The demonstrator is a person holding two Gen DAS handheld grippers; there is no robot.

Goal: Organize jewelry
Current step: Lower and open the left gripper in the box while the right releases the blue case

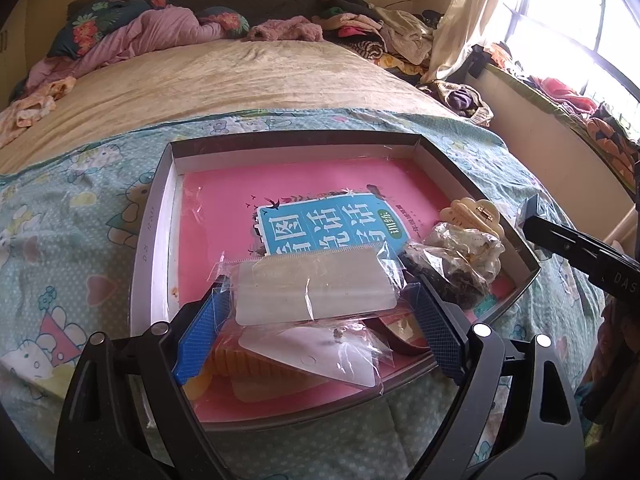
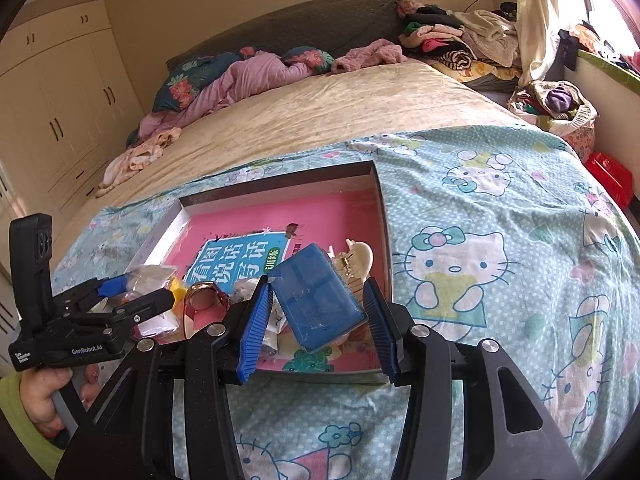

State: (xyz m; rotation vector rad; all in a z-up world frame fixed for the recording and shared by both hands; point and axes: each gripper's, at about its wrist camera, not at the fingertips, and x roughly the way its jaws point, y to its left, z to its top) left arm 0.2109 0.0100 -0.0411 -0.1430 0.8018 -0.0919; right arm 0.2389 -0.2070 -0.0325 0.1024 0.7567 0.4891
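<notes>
A: We start from the grey tray on the cartoon-print bedspread; everything we need lies in it, on the pink book.

B: How far are we?

A: Early, we judge. Nothing looks sorted: bags and loose pieces sit heaped at the tray's near end.

B: And our hands?

A: Our left gripper hovers over that near end, fingers wide apart on either side of a clear packet holding a whitish slab; we cannot tell whether the pads touch it. Our right gripper hangs over the tray's near right corner with a blue compartment case between its fingers; the left pad meets the case's corner, the right stands clear.

B: What does only one view give us?

A: The left shows the crumpled bag and cream hair claw plainly; only the right shows the bangle by the left gripper.
</notes>
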